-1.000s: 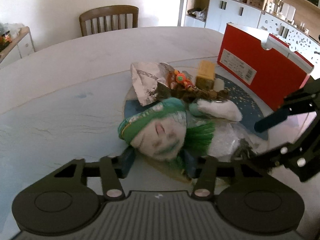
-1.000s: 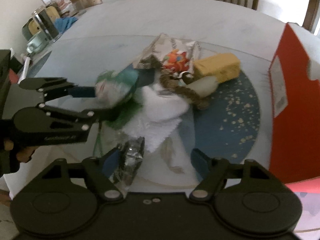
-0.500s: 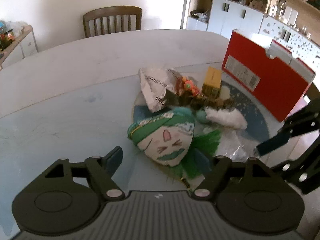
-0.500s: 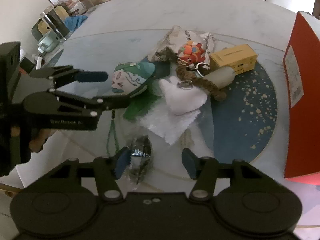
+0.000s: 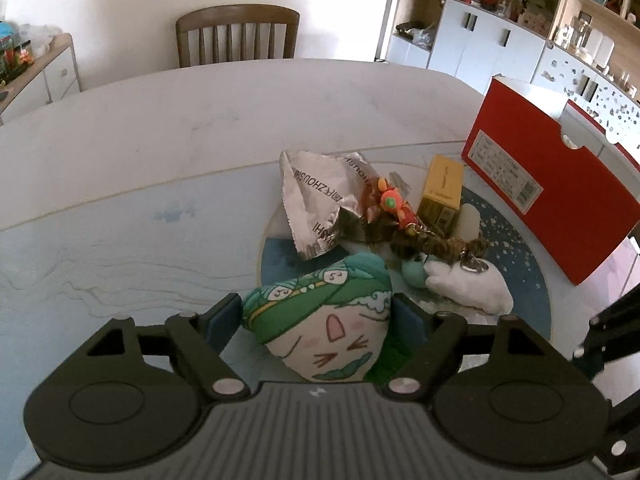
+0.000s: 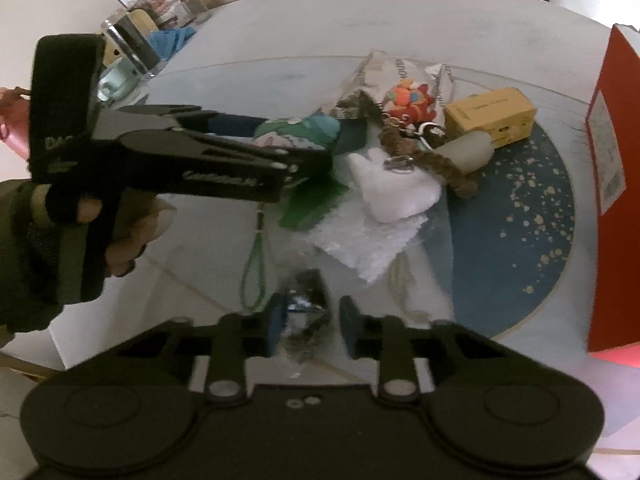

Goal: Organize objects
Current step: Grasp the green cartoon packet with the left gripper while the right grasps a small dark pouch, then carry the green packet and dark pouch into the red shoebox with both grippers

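The right gripper [image 6: 307, 322] jaws are closing round the foil scrap [image 6: 305, 300] that lay loose a second ago; the left gripper [image 5: 318, 322], jaws now apart, straddles the doll head [image 5: 324, 320], so two pickups look underway.

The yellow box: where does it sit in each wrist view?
Left wrist: yellow box right of centre, standing on end beside the red box.
Right wrist: yellow box upper right, lying flat, left of the red box.
Shared landmark: orange toy.
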Available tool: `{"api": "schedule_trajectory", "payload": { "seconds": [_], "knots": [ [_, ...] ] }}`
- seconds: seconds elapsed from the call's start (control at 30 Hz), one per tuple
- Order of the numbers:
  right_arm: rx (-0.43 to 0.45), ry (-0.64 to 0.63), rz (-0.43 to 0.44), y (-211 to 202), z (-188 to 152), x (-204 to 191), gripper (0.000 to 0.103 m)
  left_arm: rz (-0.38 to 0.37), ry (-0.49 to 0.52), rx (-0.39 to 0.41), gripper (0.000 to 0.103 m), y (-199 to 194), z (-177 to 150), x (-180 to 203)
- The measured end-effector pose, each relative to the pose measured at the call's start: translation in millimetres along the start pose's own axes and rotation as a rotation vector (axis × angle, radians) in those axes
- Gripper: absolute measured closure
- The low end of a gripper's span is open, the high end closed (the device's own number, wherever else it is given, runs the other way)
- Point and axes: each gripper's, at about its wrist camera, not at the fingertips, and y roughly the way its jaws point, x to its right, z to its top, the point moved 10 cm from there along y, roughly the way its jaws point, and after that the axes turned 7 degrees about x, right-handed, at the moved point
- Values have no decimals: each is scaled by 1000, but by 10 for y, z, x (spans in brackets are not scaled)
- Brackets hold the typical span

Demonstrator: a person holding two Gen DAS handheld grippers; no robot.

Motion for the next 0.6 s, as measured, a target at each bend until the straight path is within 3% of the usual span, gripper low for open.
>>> {"api": "schedule_trajectory", "payload": {
  "seconds": [0.23,0.6],
  "knots": [
    [31,-12,-1,-68,35,-20,90,24,-1,-7,33,-77,-17,0],
    [126,30,9,-519,86,136,91,42,-41,-5,33,-566,74,115]
  ]
}}
